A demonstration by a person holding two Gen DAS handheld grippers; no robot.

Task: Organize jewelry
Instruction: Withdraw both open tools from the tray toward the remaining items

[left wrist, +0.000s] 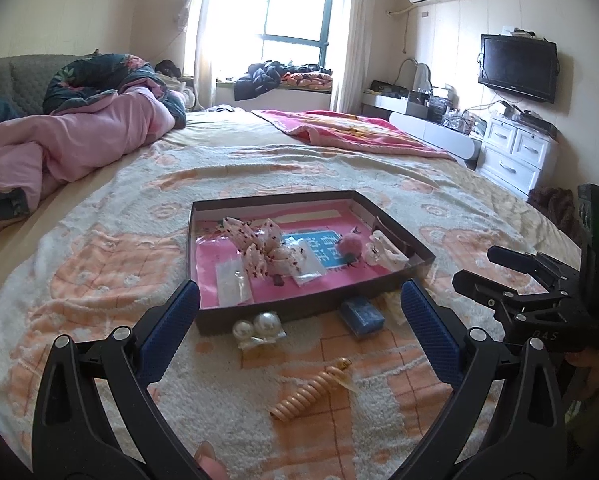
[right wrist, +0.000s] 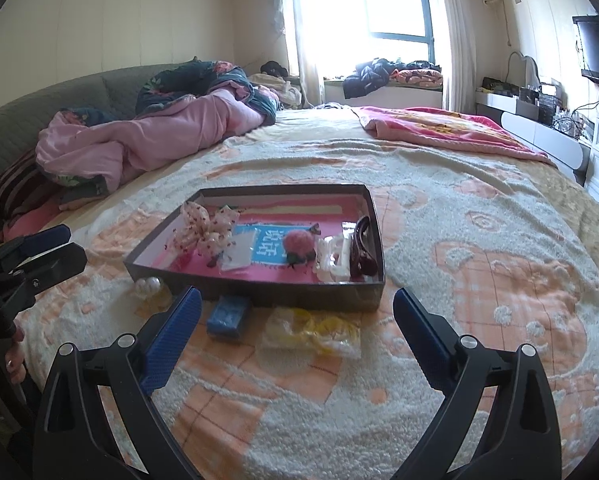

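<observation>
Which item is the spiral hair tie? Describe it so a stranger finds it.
On the bed blanket, look on the near side of the dark tray. Nearer the camera than the pearl clip and blue box lies the spiral hair tie: the only tan, coiled, phone-cord-shaped piece.

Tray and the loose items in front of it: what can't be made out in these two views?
- Dark claw clip: hidden by the tray wall in the left wrist view.
- Coil hair tie: outside the right wrist view.
- Yellow item in clear bag: blurred, unidentifiable.
- Tray's blue label: covered by accessories, unreadable.
</observation>
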